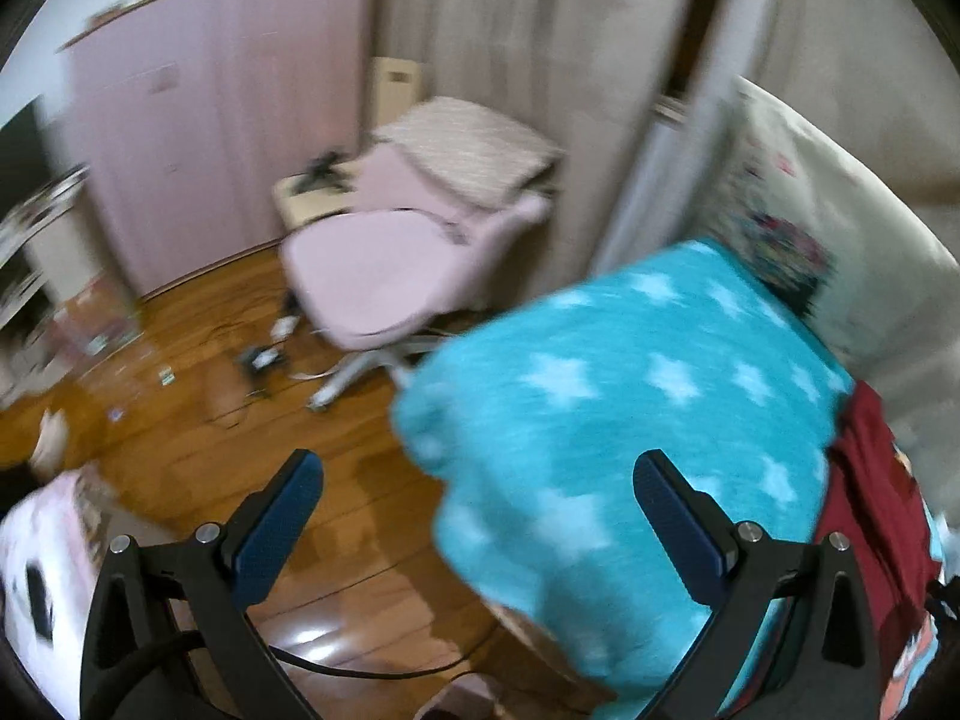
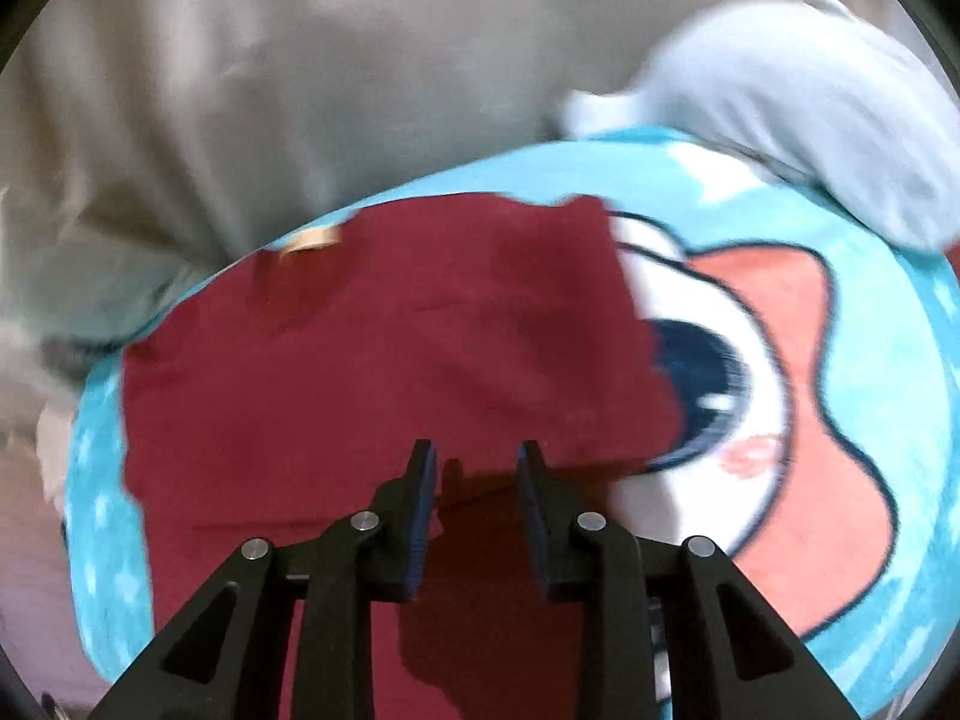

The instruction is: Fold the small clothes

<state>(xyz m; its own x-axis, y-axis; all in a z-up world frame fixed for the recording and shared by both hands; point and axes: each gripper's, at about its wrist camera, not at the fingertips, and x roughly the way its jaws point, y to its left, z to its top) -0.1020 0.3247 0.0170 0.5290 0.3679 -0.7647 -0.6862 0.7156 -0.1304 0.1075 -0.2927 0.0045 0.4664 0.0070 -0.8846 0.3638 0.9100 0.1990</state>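
Note:
A dark red garment (image 2: 384,354) lies spread on a turquoise star-print blanket (image 2: 888,372) with a cartoon face. My right gripper (image 2: 477,459) hovers over the garment's near edge, jaws partly open, nothing between them. In the left wrist view the red garment (image 1: 870,498) shows at the far right on the turquoise blanket (image 1: 630,396). My left gripper (image 1: 477,474) is wide open and empty, held over the blanket's left edge and the wooden floor. Both views are blurred.
A pale blue cloth (image 2: 798,114) lies at the blanket's far right corner. A pink office chair (image 1: 384,264) stands on the wooden floor (image 1: 180,438) with small items scattered around it. A pink wardrobe (image 1: 210,132) and curtains (image 1: 540,60) are behind.

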